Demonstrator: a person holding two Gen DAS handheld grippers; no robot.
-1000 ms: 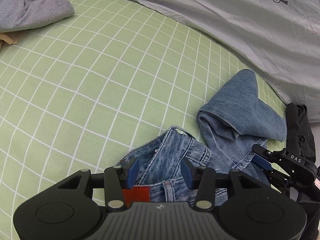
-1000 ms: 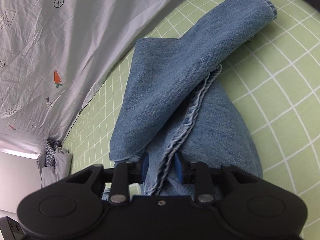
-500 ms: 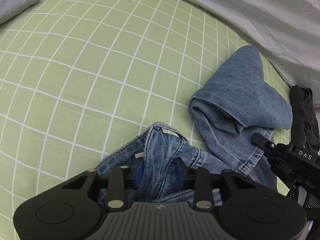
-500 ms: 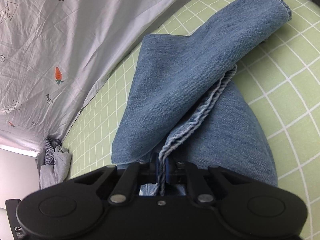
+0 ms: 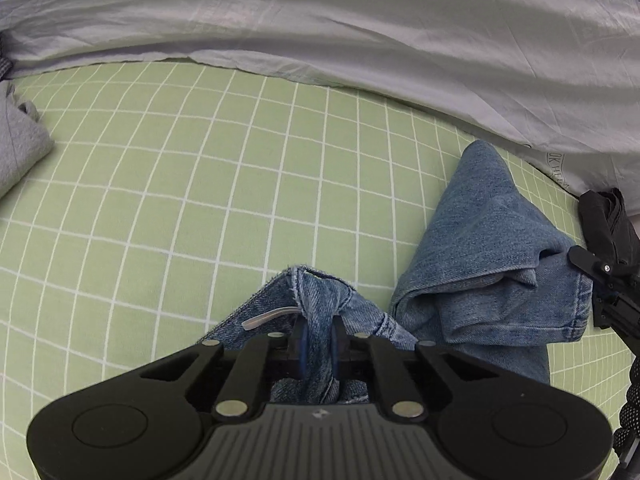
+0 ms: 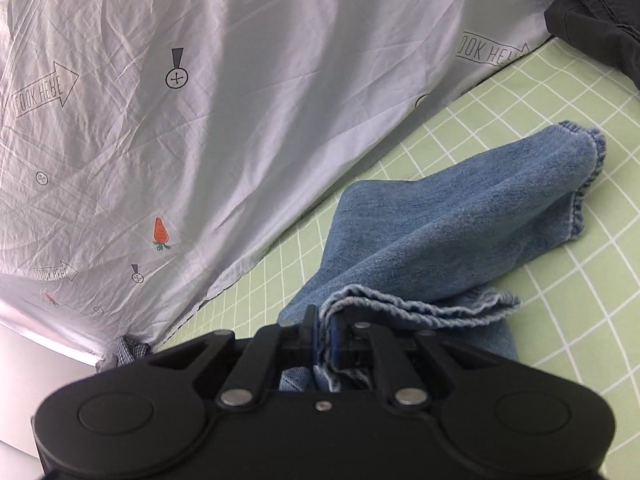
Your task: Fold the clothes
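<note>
Tongs (image 5: pixel 318 340) pinching jeans (image 5: pixel 484 240), sheet (image 5: pixel 160 184) beyond

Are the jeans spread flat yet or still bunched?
Bunched: the jeans lie doubled over on the green sheet, both tongs pinching denim.

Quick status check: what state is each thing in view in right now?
Left gripper: shut on the jeans' waistband.
Right gripper: shut on the jeans' frayed hem.
Jeans: bunched and partly folded on the green sheet.
Grey garment: crumpled at the left edge.
Dark garment: crumpled, untouched.
Printed sheet: wrinkled, draped behind.
</note>
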